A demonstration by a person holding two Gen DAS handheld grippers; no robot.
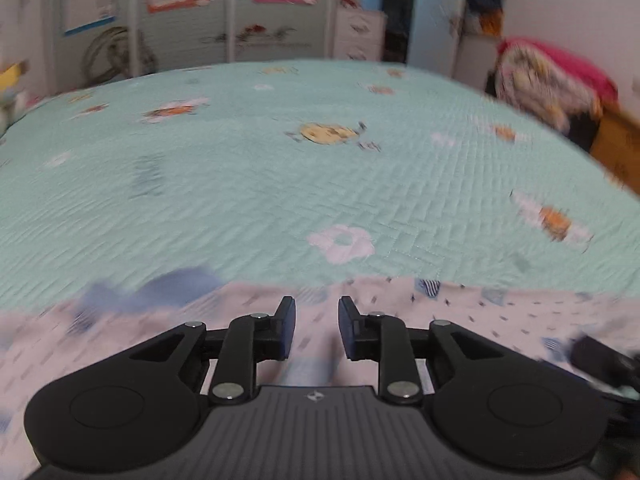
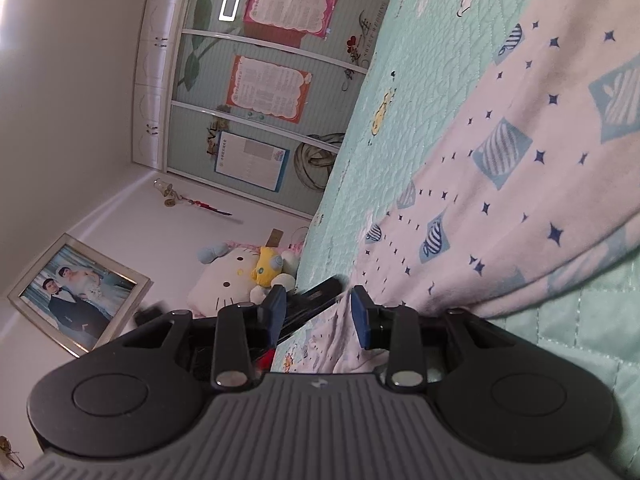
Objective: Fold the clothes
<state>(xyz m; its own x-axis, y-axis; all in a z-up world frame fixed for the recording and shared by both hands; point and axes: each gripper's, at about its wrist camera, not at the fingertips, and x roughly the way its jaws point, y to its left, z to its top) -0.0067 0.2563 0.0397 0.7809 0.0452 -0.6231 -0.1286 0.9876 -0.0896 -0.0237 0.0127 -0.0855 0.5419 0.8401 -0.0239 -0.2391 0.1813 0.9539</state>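
While grippers hover, patterned garment (image 2: 520,152) covers quilt (image 1: 240,184).

One patterned garment (image 2: 520,152), one quilt (image 1: 240,184), three posters (image 2: 268,88) (wardrobe doors), one framed photo (image 2: 80,292).

Soft pale-pink printed cotton garment (image 2: 520,168) lies on a mint-green quilted, stitch-textured bedspread (image 1: 240,184); at six o'clock, the matt black plastic left tool (image 1: 317,330) shows shiny metal pivot pins.
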